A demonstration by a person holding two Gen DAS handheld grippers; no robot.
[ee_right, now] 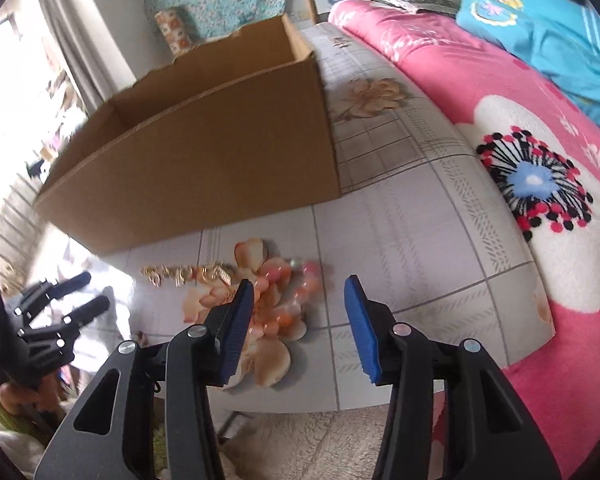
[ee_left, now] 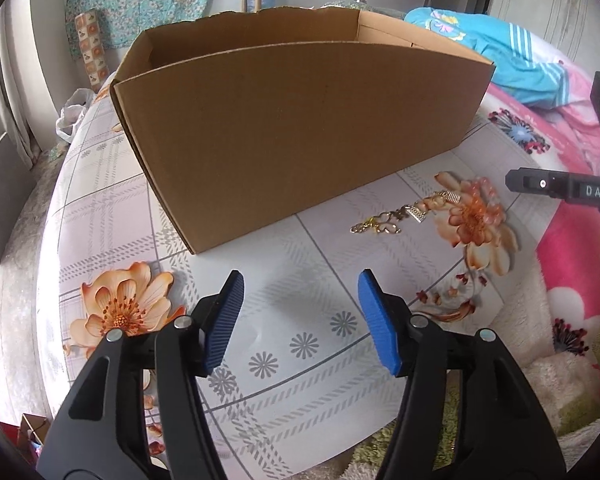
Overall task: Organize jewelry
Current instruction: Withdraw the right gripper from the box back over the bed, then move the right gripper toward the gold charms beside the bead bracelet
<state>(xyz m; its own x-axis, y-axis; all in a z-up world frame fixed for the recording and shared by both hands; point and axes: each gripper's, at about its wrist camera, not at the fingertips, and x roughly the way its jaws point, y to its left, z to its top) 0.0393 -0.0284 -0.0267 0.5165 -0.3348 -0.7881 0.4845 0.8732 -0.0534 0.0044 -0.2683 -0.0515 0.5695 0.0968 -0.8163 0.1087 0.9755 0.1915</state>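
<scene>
A gold chain bracelet [ee_left: 404, 214] lies on the flowered table cover, just right of the front corner of an open cardboard box [ee_left: 292, 132]. A pink bead bracelet [ee_left: 478, 194] lies on the printed flower beside it. In the right wrist view the gold chain [ee_right: 188, 274] and the pink beads [ee_right: 296, 280] lie in front of the box [ee_right: 204, 164]. My left gripper [ee_left: 300, 320] is open and empty, low over the table before the box. My right gripper [ee_right: 300, 328] is open and empty, just right of the beads.
A pink flowered blanket [ee_right: 520, 168] lies to the right of the table, with blue clothing [ee_right: 548, 40] on it. The table cover [ee_left: 308, 360] ends at a fluffy rug [ee_right: 300, 440] in front. The right tool's body [ee_left: 564, 190] shows at the right edge.
</scene>
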